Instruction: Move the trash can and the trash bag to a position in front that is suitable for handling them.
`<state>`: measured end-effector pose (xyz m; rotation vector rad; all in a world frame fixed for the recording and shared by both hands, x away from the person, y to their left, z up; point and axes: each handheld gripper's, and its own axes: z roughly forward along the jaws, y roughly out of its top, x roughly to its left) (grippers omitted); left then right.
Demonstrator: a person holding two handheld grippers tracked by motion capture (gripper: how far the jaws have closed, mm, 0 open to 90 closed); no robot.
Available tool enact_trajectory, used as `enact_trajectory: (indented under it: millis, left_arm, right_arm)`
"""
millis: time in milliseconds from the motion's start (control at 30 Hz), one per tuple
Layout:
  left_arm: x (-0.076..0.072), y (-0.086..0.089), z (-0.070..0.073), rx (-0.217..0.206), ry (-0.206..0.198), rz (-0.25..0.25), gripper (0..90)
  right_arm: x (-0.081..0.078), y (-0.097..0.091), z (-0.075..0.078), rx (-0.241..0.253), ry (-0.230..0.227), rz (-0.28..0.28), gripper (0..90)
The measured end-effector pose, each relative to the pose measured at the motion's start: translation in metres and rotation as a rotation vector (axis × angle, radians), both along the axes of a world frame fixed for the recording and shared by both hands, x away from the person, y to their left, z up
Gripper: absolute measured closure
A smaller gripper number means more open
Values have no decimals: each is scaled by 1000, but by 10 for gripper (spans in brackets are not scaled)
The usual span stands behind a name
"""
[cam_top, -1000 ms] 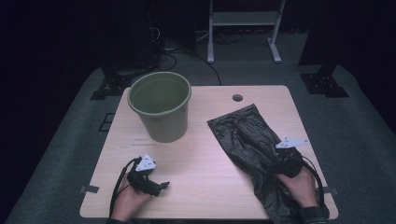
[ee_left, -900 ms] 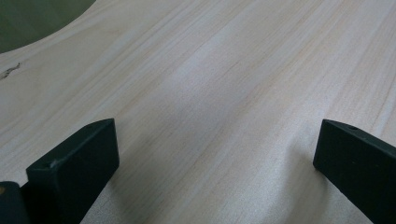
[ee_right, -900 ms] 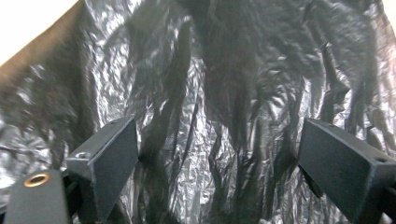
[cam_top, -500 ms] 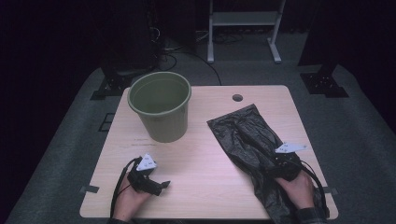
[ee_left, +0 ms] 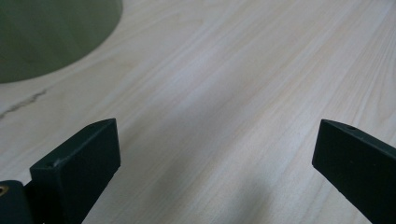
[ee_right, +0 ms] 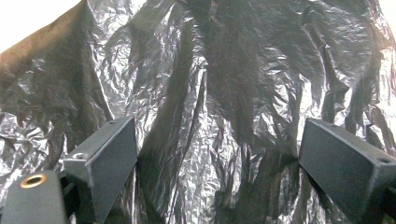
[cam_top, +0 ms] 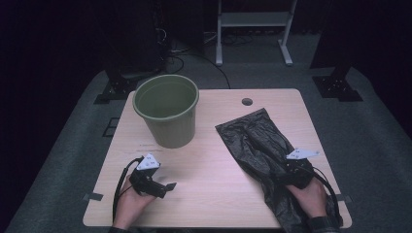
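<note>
Crinkled black bag (ee_right: 224,93) lies under the wide-open right tongs (ee_right: 217,158), apparently ungripped; left tongs (ee_left: 210,154) gape over bare table (ee_left: 224,84).

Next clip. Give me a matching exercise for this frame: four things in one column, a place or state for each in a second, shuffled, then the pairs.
Things:
1. bucket
2. bin bag
3. left gripper
4. right gripper

Places or states:
A. open, over the black plastic
B. lies flat on the table's right side
C. open, over bare wood
D. stands upright, far left

Pairs: 1-D, 2-B, 3-C, 4-A
</note>
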<state>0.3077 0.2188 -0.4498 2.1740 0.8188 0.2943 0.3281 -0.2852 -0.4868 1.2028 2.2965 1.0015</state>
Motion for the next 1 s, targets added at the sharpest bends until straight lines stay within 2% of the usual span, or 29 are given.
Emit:
enact_trajectory:
  millis: [67,200,433,500,600,833,1000]
  left_arm:
    - [1,2,4,-24,-6,-8,0]
    - [4,5,12,-27,-5,-8,0]
    - [5,11,31,-43,-22,11,0]
    - [6,14,41,-54,-28,28,0]
    - [7,16,48,-41,-20,32,0]
    - [9,19,65,-40,-48,47,0]
    - [11,21,76,-42,-50,64,0]
  right_arm:
    - [0,0,0,0,0,0,105]
    - [0,0,0,0,0,0,105]
    - [0,0,0,0,0,-2,106]
    - [-1,0,0,0,0,-5,106]
    - [-1,0,0,-1,0,-7,105]
    - [-1,0,0,-2,0,-8,106]
    - [-1,0,0,-2,0,-8,106]
